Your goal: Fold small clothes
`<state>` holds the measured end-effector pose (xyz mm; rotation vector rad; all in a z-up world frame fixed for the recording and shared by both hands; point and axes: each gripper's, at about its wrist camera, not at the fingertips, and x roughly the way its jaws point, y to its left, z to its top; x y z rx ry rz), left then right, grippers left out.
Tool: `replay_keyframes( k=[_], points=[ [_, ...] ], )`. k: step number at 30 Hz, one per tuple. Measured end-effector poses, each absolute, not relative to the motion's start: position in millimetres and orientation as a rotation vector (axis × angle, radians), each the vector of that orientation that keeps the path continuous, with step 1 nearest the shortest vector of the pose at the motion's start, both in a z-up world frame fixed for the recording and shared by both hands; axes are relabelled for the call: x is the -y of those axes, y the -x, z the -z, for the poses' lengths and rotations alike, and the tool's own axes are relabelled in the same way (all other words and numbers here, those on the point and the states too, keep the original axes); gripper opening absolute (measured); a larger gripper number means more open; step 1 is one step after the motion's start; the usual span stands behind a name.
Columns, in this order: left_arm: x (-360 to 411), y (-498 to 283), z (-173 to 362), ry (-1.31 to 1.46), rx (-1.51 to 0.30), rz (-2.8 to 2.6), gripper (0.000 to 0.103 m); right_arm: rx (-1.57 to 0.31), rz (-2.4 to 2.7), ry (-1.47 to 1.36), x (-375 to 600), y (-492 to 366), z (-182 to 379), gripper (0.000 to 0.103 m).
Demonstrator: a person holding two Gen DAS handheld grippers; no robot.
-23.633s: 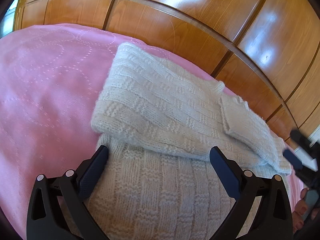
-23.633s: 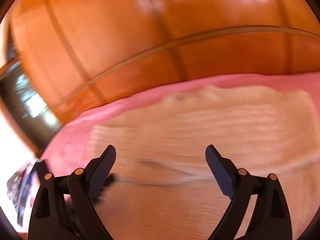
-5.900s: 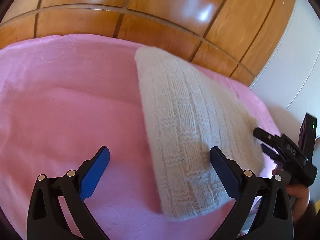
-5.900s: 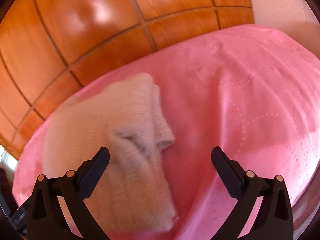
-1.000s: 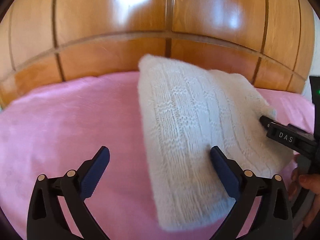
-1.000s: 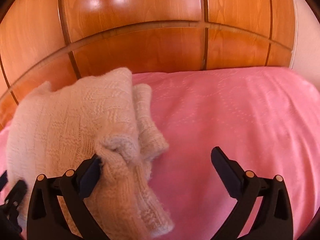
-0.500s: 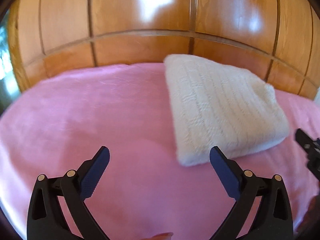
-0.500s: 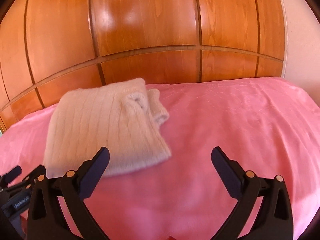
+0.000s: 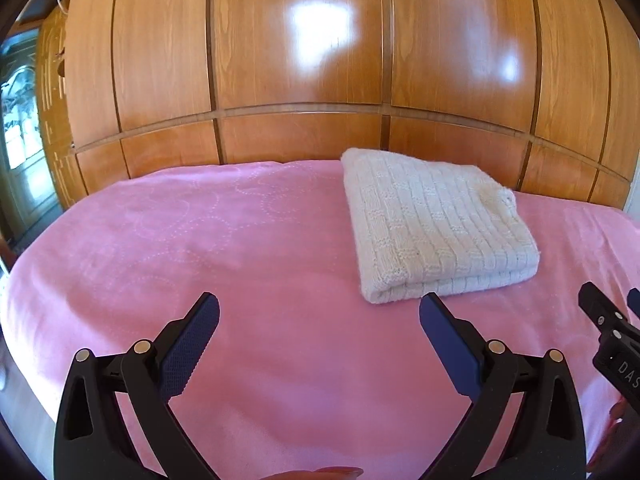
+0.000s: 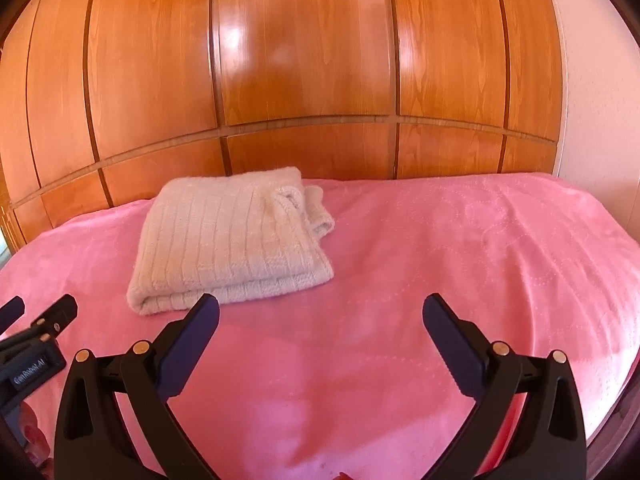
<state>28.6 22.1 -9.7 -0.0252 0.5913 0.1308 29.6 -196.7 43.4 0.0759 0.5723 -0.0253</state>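
Both tongs hover level above the pink blanket (image 9: 280, 360), left gripper (image 9: 319, 312) and right gripper (image 10: 321, 311) spread wide, holding nothing. Folded white knit sweater (image 9: 434, 226) lies ahead, near the wooden panel wall (image 9: 300, 60), apart from both.

A cream-white sweater (image 9: 436, 226) is showing a ribbed, blocky knit pattern. The pink blanket (image 9: 240, 248) under the sweater is carrying faint dotted rings. Behind the sweater, orange-brown wooden panels (image 9: 300, 60) are gleaming with pale reflections.
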Motion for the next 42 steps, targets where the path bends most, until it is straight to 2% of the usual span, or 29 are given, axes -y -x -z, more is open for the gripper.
replay_keyframes(
  k=[42],
  points=[
    [-23.0,-29.6,14.3,0.015,-0.650,-0.117,0.099,-0.563,-0.002,-0.070,191.4,-26.0,-48.9,0.101]
  ],
)
